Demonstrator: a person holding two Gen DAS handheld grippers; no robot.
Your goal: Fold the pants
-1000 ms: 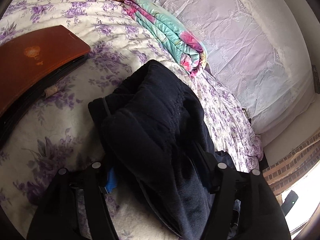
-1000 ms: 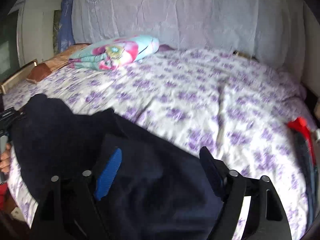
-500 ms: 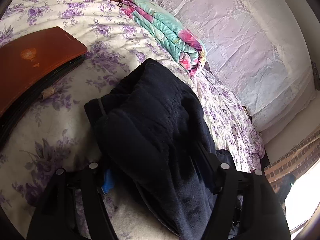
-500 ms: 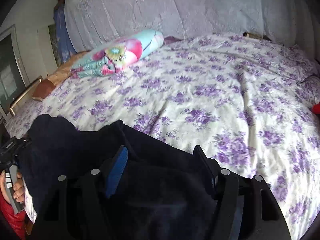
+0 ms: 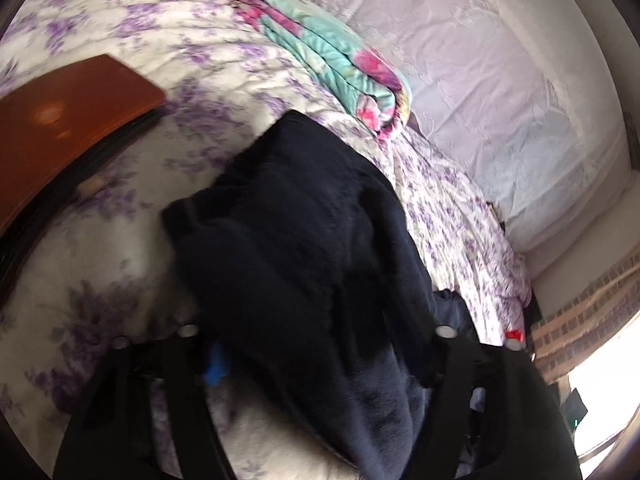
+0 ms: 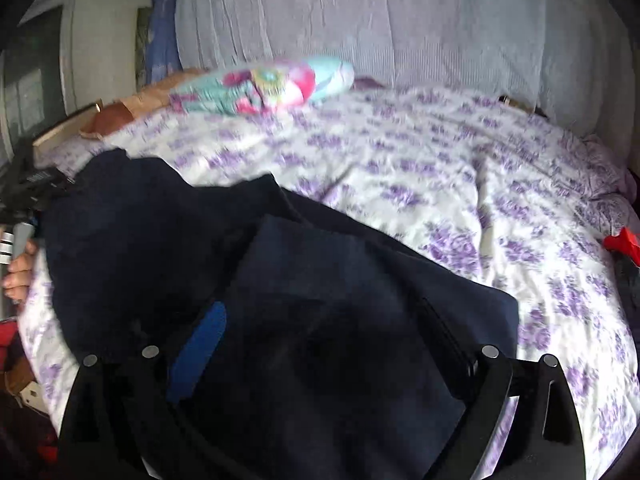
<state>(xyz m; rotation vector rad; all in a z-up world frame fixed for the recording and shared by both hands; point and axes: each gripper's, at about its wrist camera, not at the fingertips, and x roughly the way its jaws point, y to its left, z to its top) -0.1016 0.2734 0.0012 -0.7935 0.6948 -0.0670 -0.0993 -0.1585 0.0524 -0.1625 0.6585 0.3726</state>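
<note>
The dark pants point(image 6: 280, 280) lie bunched on the bed point(image 6: 460, 184), filling the lower middle and left of the right wrist frame, with one part already laid over another. In the left wrist frame the same cloth rises as a thick mound through the centre.

Both grippers are at the cloth, so this looks like the middle of a fold. The right hand-held gripper point(image 6: 320, 344) has its fingers spread wide with fabric between them, not pinched. The left hand-held gripper point(image 5: 320, 356) also has cloth heaped between its fingers; whether it grips is hidden, so I cannot tell.

The next move probably calls for a firm hold on one edge, then carrying it across and flattening the mound.

A folded floral blanket point(image 6: 264, 86) lies well apart, upper middle.
</note>
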